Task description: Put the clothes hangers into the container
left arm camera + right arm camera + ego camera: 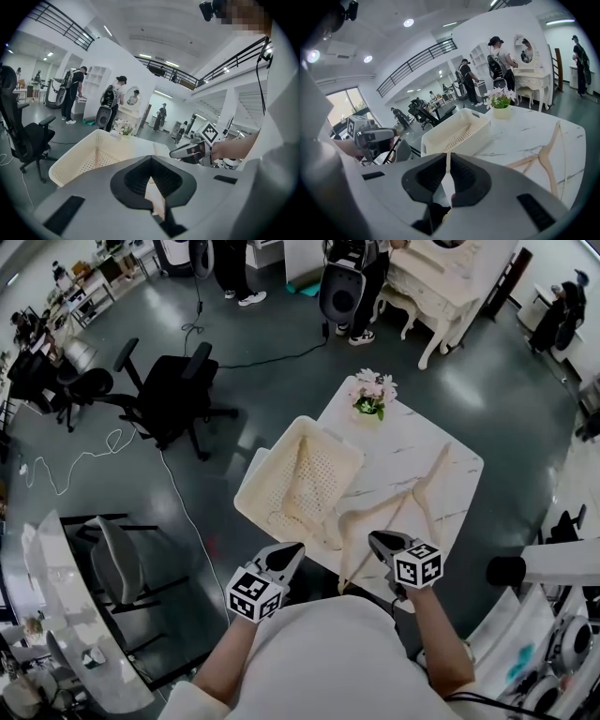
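Note:
A cream perforated basket [272, 486] [79, 161] [457, 136] stands on the left part of the white marble table [455, 470], with one pale wooden hanger [302, 491] lying inside it. Two more pale hangers [424, 491] [548, 161] lie crossed on the table to its right. My right gripper [373, 538] [449, 157] is at the table's near edge, shut on the near end of a hanger [349, 526]; a thin pale strip shows between its jaws. My left gripper [296, 549] [151, 161] hovers by the basket's near corner, tips together.
A small pot of pink flowers [372, 397] [501, 104] stands at the table's far corner. Black office chairs [173, 395] and cables are on the floor to the left, a grey chair [117, 563] stands near left, and people stand by a white dresser [441, 287] beyond.

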Tool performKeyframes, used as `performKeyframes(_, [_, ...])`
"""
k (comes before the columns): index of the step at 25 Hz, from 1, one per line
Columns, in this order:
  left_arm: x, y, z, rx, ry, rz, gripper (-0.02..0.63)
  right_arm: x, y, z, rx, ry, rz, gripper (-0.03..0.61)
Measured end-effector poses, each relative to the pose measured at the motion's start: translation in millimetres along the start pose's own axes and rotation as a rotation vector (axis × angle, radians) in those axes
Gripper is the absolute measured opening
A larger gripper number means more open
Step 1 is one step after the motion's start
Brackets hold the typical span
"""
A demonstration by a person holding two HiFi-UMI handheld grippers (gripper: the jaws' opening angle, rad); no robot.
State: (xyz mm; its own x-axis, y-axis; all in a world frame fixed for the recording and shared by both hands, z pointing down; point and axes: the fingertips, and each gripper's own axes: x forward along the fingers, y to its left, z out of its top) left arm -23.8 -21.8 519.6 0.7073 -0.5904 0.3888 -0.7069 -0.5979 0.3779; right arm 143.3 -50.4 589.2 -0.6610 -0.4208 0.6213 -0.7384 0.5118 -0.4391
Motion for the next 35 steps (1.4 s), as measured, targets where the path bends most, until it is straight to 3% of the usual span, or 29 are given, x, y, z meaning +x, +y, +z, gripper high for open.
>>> performKeyframes(16, [24.1,-23.7,-13.4,0.006,0.054,-0.028,0.008,-31.4,-52.7,-28.5,0.075,-0.013,-0.082,0.038])
performKeyframes(35, [77.6,-70.4,-37.5,-0.006,0.135,-0.054,0.008,-62.1,-201.4,-91.4,0.095,0.089,-0.24,0.046])
